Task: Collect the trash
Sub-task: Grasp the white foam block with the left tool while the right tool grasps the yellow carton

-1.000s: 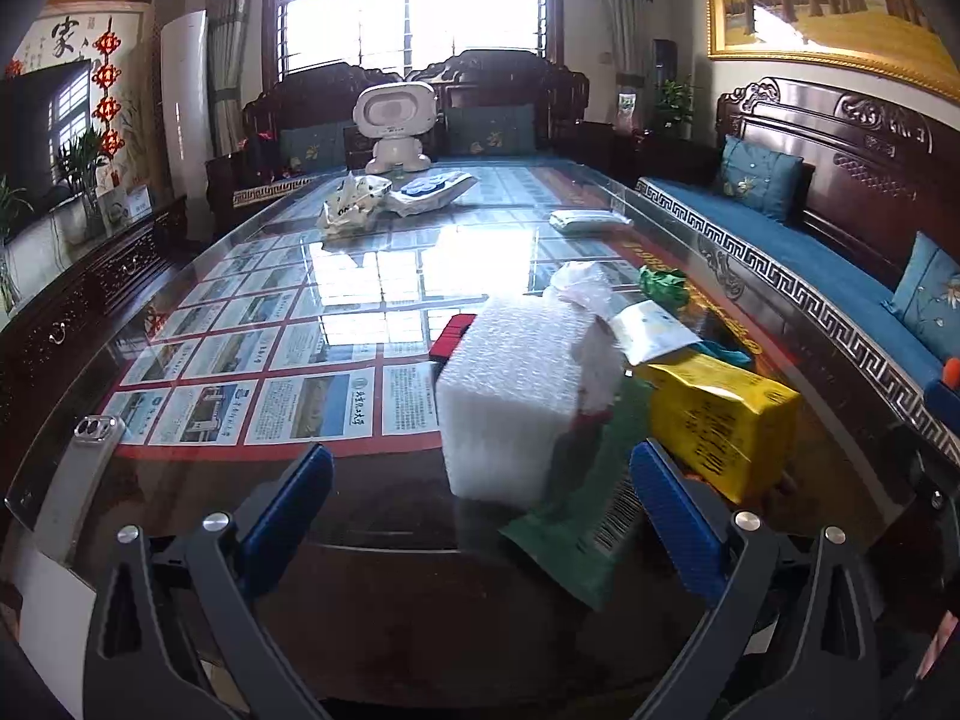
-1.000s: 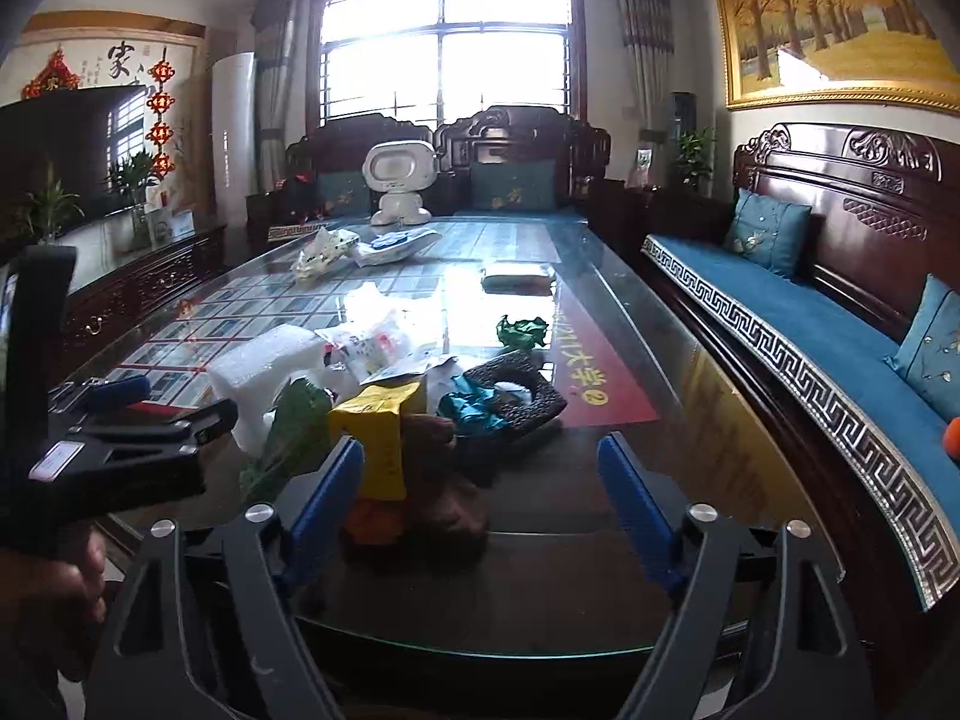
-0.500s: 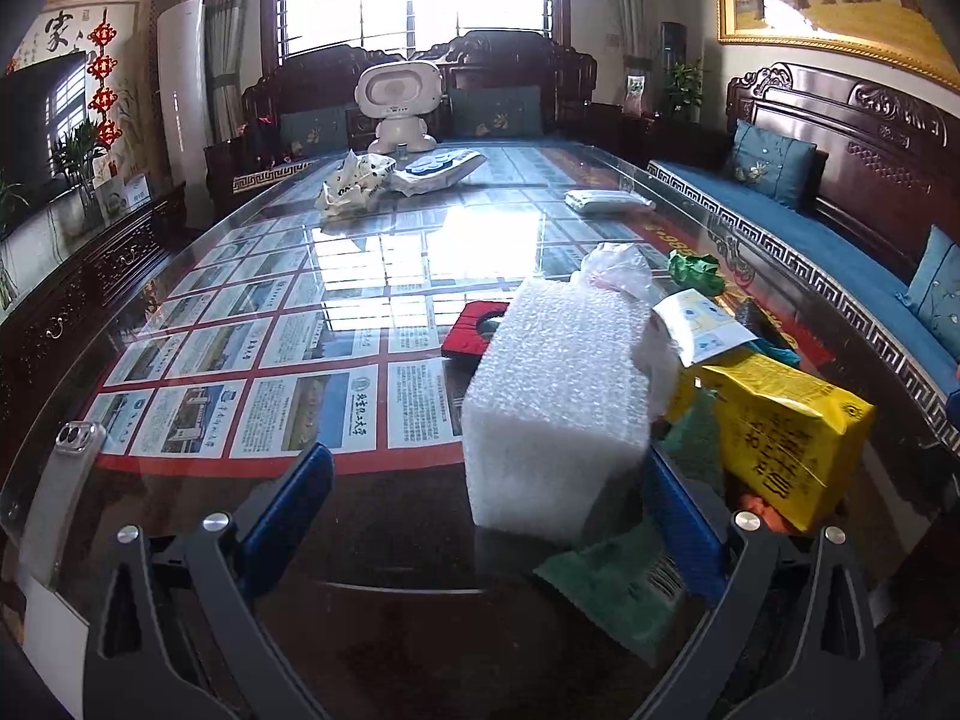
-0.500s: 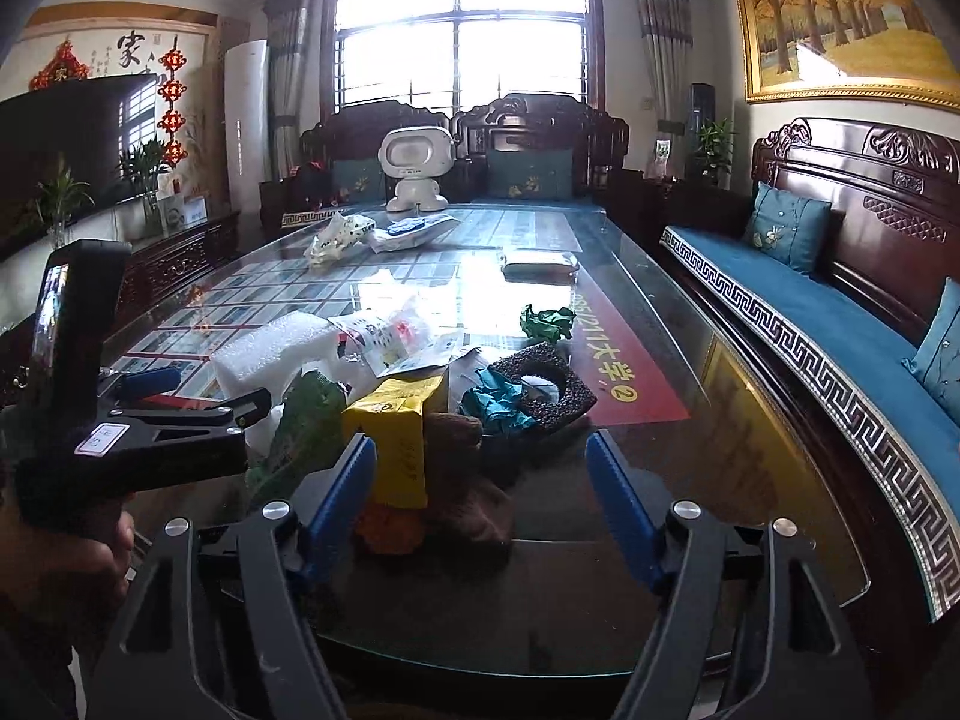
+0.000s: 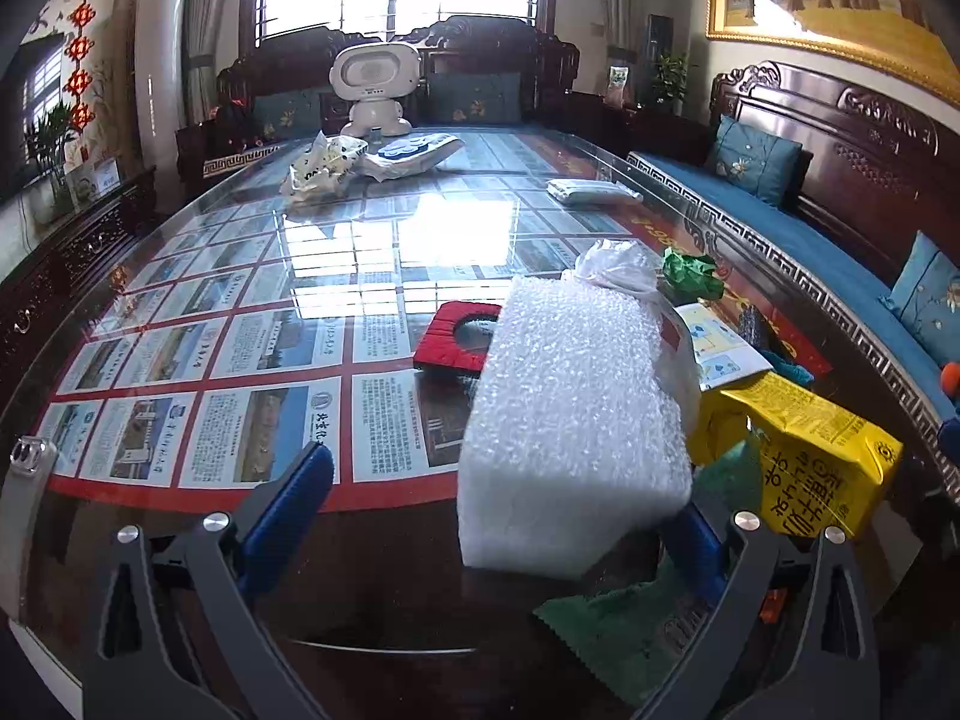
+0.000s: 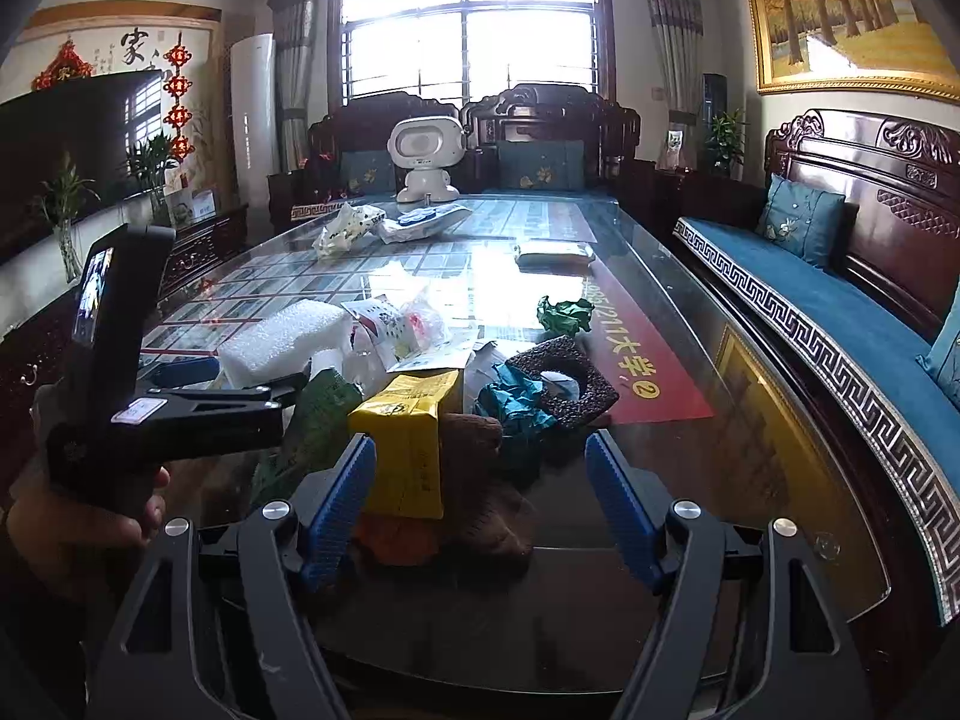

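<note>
You see a white bubble wrap with small round bumps. Beside it the carton is yellow with dark letters. The flat bag is green. The foam square is red, and the other foam is dark and speckled. Under the table glass you see photo sheets with red borders. Your gripper pads are blue and ribbed.

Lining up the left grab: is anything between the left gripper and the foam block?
Nothing visible. The foam block sits right ahead of the open left gripper, toward its right finger. A green wrapper lies flat under that side, and the yellow carton crowds the block's right.
</note>
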`<state>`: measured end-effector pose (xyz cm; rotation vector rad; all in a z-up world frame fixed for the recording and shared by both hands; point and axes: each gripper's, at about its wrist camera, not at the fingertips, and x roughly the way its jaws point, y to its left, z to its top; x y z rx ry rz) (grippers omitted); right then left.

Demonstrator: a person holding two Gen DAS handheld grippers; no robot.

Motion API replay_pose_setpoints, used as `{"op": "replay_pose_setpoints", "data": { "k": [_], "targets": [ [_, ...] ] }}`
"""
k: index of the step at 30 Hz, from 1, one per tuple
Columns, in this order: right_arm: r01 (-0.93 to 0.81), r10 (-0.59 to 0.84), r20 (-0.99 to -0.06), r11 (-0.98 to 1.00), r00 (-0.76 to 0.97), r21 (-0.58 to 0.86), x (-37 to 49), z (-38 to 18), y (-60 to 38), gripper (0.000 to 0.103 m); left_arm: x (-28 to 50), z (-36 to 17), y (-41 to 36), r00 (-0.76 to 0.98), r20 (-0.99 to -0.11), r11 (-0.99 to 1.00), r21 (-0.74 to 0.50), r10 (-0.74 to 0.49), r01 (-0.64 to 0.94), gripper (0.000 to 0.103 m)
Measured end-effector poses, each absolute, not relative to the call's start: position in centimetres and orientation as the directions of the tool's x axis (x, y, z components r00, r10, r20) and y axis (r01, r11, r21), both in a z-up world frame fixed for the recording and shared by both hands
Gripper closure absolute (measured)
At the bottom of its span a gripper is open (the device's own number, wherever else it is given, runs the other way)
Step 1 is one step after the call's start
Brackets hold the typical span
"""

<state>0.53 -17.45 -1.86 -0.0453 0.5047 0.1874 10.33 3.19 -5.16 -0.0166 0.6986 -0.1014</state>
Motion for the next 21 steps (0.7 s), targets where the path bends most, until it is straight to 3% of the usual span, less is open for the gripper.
{"op": "replay_pose_setpoints", "data": {
  "k": [4,21],
  "targets": [
    [-0.208,0.187,-0.498,0.978,0.847,0.013,0.7,-1.9,-17.3,0.043,10.8,-5.4,3.9,0.747,-0.651,0.991,-0.101,-0.133,0.089,0.049],
    [-0.255,0.223,-0.515,0.967,0.828,0.01,2.1,-2.1,-14.6,0.044,7.6,-3.5,4.9,0.804,-0.578,0.99,-0.087,-0.138,0.108,0.051]
  ]
}}
